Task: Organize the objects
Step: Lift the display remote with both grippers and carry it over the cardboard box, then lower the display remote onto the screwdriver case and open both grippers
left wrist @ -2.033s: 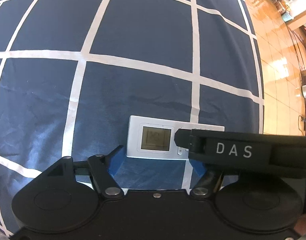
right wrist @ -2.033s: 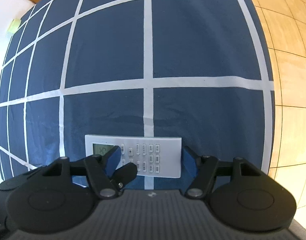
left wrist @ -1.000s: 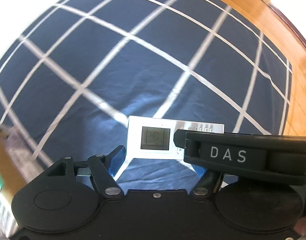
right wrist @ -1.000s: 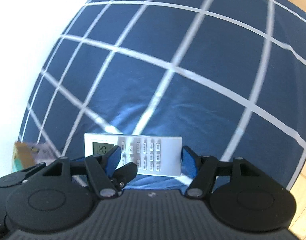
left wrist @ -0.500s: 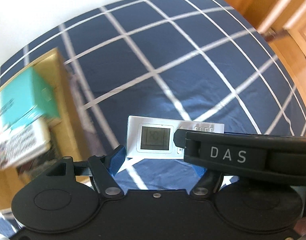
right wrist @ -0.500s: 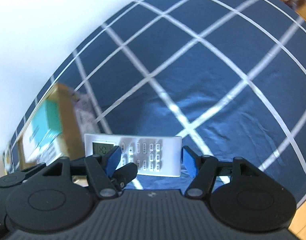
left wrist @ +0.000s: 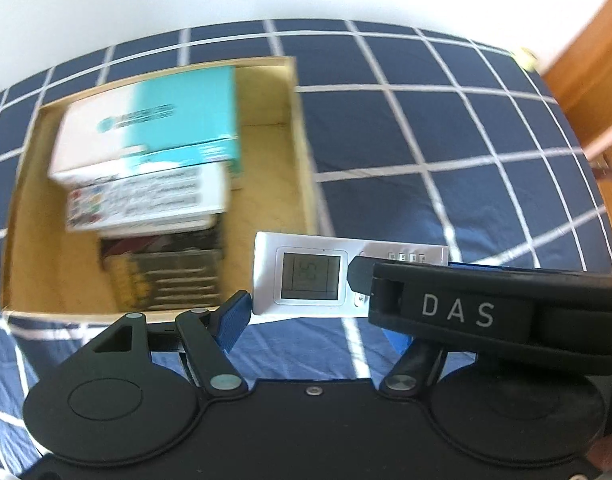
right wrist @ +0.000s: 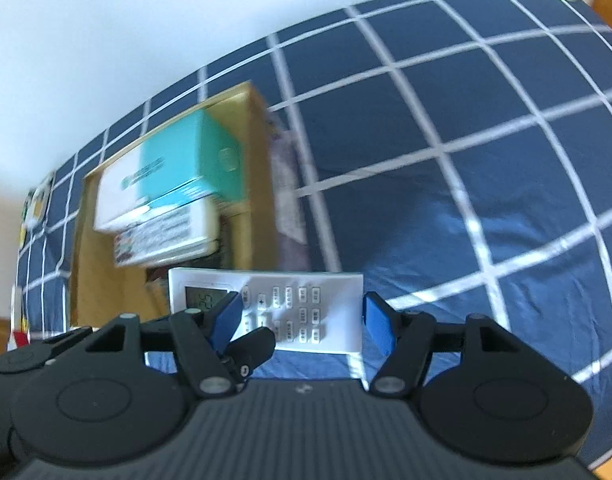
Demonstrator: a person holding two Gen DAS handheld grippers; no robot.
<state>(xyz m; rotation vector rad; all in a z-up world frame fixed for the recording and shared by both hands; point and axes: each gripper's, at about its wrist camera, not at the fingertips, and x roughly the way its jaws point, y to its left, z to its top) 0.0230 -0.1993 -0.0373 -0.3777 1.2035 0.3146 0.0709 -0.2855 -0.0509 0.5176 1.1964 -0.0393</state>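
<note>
A white remote control (left wrist: 310, 276) with a small screen and grey buttons is held in the air between both grippers; it also shows in the right wrist view (right wrist: 290, 308). My left gripper (left wrist: 318, 322) is shut on its screen end. My right gripper (right wrist: 302, 318) is shut on its button end, and its black body crosses the left wrist view (left wrist: 486, 312). The remote hangs at the near right corner of a shallow wooden box (left wrist: 302, 128), seen also in the right wrist view (right wrist: 258, 152).
The box holds a stack: a teal and white carton (left wrist: 154, 116) on top, a white printed box (left wrist: 146, 200) under it, a dark pack (left wrist: 166, 272) at the bottom. All rests on a navy bed cover with white grid lines (left wrist: 446, 140). A white wall lies behind.
Both grippers have carried the remote together across the bed cover toward the wooden box, which has come into view on the left. The grip on the remote is unchanged.
</note>
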